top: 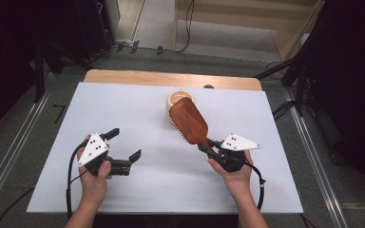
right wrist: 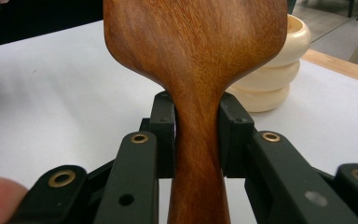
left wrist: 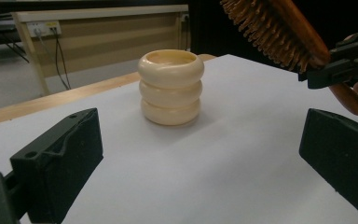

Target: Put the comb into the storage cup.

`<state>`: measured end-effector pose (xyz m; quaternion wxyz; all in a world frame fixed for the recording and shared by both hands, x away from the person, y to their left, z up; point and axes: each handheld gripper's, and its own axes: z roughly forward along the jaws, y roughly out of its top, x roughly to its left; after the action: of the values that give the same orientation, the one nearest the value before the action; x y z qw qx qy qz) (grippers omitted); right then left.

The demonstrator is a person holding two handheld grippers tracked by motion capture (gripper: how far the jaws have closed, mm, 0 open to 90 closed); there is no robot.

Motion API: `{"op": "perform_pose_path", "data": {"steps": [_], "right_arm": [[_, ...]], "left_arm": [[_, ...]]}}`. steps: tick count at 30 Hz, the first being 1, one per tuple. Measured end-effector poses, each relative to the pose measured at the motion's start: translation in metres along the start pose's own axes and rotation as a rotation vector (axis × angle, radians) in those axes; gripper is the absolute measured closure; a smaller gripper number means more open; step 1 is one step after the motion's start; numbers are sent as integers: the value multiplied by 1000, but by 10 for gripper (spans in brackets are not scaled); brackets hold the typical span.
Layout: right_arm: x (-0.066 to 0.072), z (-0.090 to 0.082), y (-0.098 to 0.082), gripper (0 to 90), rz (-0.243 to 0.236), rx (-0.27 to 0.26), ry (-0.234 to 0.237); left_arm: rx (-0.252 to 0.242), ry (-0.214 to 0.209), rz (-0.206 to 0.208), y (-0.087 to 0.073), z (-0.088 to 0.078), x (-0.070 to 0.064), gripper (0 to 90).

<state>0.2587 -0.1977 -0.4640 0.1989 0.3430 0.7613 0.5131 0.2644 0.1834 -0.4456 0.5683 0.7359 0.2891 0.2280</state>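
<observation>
Both jaws of the right tongs [right wrist: 196, 135] clamp the wooden hairbrush [right wrist: 193, 51] by its handle.

Hairbrush [top: 188, 120] hangs above the table [top: 123, 109] — just before the ringed cup [top: 179, 98]

Reddish-brown wooden hairbrush [top: 188, 119] with streaked grain and tan bristles, cream ribbed holder [left wrist: 171, 87] just behind the hairbrush, white tabletop [top: 138, 118] with a light wood strip along its far edge, black jaws, grey dotted plates on both grippers
</observation>
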Motion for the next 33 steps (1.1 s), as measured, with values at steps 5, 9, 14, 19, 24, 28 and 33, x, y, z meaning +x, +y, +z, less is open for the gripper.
{"op": "perform_pose_path", "data": {"steps": [5, 9, 14, 19, 24, 28, 33], "right_arm": [[2, 2, -2, 698, 4, -5, 4], [4, 4, -3, 698, 1, -11, 8], [8, 6, -4, 698, -3, -20, 20], [10, 8, -4, 698, -6, -20, 27], [13, 10, -5, 698, -12, -24, 36], [16, 13, -5, 698, -21, -23, 42], [19, 15, -6, 698, -24, -21, 48]], "left_arm": [[-5, -24, -1, 4, 7, -5, 0], [-20, -42, -10, 8, 13, -10, 0], [-30, -67, -15, 15, 22, -17, 0], [-37, -90, -19, 20, 31, -23, 0], [-44, -109, -23, 23, 37, -28, 0], [-50, -123, -28, 25, 41, -31, 0], [-53, -137, -28, 27, 45, -35, 0]]}}
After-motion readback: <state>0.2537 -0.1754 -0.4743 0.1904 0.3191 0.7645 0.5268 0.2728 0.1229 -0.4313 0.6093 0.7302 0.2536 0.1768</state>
